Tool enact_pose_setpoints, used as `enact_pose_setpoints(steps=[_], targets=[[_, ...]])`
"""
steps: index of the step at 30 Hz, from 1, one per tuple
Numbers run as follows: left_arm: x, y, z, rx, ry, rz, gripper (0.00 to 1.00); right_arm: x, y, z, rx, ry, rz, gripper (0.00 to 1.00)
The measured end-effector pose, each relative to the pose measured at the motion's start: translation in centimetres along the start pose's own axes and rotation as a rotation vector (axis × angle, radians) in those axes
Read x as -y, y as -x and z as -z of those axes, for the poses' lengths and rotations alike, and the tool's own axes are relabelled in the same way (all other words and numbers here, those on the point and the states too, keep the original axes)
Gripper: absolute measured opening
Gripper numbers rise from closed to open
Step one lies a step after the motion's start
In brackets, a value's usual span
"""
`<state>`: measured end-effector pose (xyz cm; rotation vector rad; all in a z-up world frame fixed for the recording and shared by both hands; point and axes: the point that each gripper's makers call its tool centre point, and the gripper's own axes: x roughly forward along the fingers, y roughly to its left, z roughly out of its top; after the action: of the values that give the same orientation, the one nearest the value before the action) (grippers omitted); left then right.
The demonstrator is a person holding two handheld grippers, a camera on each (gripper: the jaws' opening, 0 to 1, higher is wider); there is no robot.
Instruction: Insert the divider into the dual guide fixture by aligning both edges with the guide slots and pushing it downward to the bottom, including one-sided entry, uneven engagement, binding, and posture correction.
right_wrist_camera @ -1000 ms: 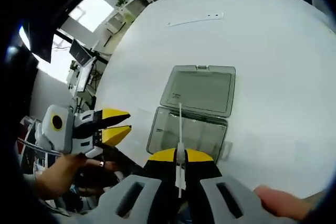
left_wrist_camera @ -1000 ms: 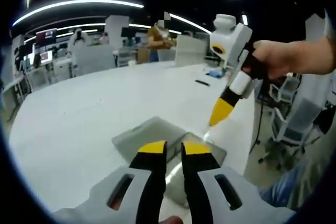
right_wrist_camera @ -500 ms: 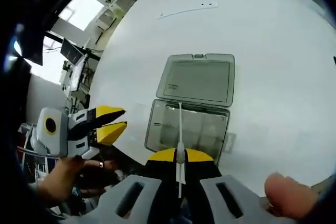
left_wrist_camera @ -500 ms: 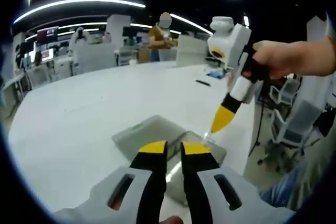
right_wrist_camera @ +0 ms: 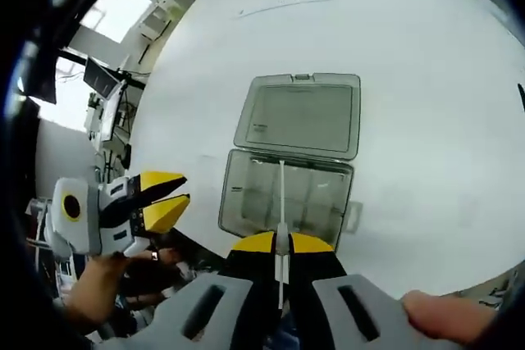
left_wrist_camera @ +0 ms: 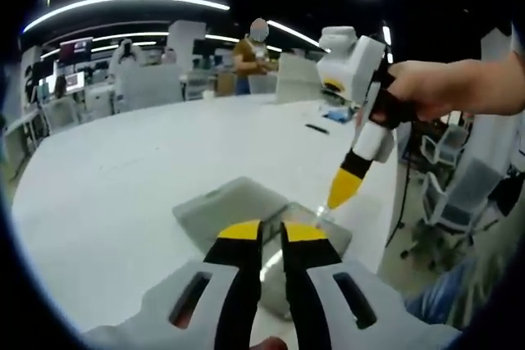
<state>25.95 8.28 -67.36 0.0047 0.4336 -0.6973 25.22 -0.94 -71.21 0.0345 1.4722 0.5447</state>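
- While the right gripper [right_wrist_camera: 275,243] is clamping the thin pale divider [right_wrist_camera: 281,194] edge-on between its yellow tips, the step in hand looks like the approach: the divider is hanging above the open box and is not yet seated.
- Below it, the clear compartment box [right_wrist_camera: 283,198] is lying on the white surface [right_wrist_camera: 426,104] with its lid [right_wrist_camera: 299,116] folded flat beyond it; its inner walls presumably serve as the guide slots, though the slots themselves are too small to make out.
- Next, I judge, both divider edges need lining up with opposite slots before pushing straight down, keeping the strip level so one side is not entering first and binding.
- Seen from above, the right gripper view is giving the box's compartments and the divider's line across them.
- Seen low, the left gripper view is showing the left gripper [left_wrist_camera: 262,234], nearly closed and holding nothing, just before the box, with the right gripper descending tip-first.
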Motion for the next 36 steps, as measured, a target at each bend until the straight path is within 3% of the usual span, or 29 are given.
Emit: enact_pose_setpoints(steps=[9,36], targets=[[0.1,-0.2,-0.1,0.005,0.002,-0.003,0.05,-0.3,-0.4,0.4,-0.045,0.013,0.025,0.00],[0.3,0.4,0.4,0.011,0.005,-0.018,0.04,0.2,-1.7,0.3,-0.082,-0.038,0.065,0.00]])
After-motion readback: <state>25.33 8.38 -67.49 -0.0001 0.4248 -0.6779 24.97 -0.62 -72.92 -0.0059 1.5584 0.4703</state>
